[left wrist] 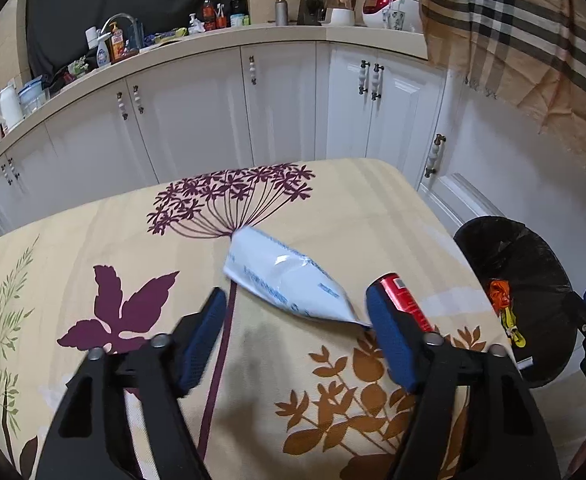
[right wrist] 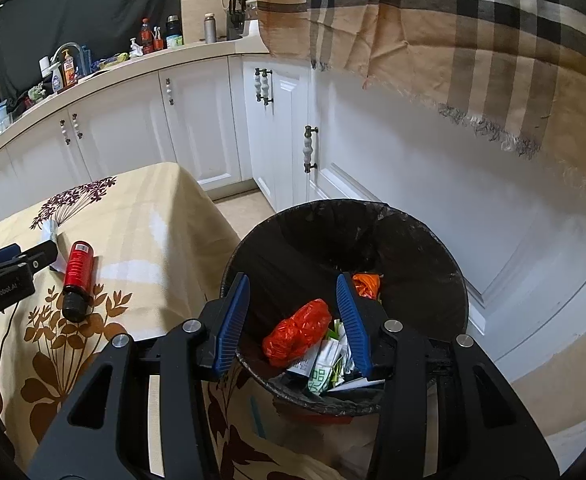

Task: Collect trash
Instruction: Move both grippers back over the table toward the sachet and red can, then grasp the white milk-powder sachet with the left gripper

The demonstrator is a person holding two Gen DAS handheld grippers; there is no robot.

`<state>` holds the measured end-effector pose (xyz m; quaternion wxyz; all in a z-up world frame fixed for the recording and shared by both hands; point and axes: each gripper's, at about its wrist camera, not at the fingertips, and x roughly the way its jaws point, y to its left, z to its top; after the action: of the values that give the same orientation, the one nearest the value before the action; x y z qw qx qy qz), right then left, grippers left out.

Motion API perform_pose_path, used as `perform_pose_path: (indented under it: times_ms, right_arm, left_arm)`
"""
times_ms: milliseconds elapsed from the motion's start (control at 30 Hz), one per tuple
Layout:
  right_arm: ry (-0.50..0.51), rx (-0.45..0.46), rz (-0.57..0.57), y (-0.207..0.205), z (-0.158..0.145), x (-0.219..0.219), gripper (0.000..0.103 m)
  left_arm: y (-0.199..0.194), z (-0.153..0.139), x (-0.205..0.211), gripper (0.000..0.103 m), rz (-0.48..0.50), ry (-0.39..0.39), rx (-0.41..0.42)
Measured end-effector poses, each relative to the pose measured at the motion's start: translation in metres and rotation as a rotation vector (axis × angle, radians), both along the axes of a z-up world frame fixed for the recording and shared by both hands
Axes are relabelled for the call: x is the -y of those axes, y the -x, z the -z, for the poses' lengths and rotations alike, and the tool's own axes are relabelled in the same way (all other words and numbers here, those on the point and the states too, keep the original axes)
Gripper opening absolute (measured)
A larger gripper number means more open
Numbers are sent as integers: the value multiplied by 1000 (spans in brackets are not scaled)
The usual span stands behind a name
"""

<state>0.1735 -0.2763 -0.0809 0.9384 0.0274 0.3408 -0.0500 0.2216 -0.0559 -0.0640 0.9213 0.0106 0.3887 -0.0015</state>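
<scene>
The left gripper [left wrist: 297,312], jaws spread and empty, sits nearest the white pouch [left wrist: 289,280], whose long axis runs diagonally toward the red bottle [left wrist: 403,296].

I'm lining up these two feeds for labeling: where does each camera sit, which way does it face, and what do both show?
Left wrist: rides the left gripper, angled down over the table at a white pouch; its open blue fingers show.
Right wrist: rides the right gripper, angled down into the trash bin; open, empty fingers show, plus the left gripper at the left edge.
Shared: red bottle, pouch, table, bin, white cabinets.
</scene>
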Motion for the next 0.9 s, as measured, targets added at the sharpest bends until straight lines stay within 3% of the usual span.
perform_pose_path:
  times_ms: [167, 633, 800, 900]
  right_arm:
    - [-2, 0, -7, 1, -1, -4, 44]
    - [8, 11, -45, 2, -8, -23, 44]
    - [21, 13, -58, 3, -9, -31, 44]
    - [25, 13, -62, 2, -10, -34, 44]
  left_arm:
    - [3, 3, -5, 53, 7, 7, -21]
    - [14, 6, -49, 52, -44, 16, -39]
    - [10, 0, -55, 67, -51, 85, -37]
    - [4, -5, -52, 69, -58, 95, -19]
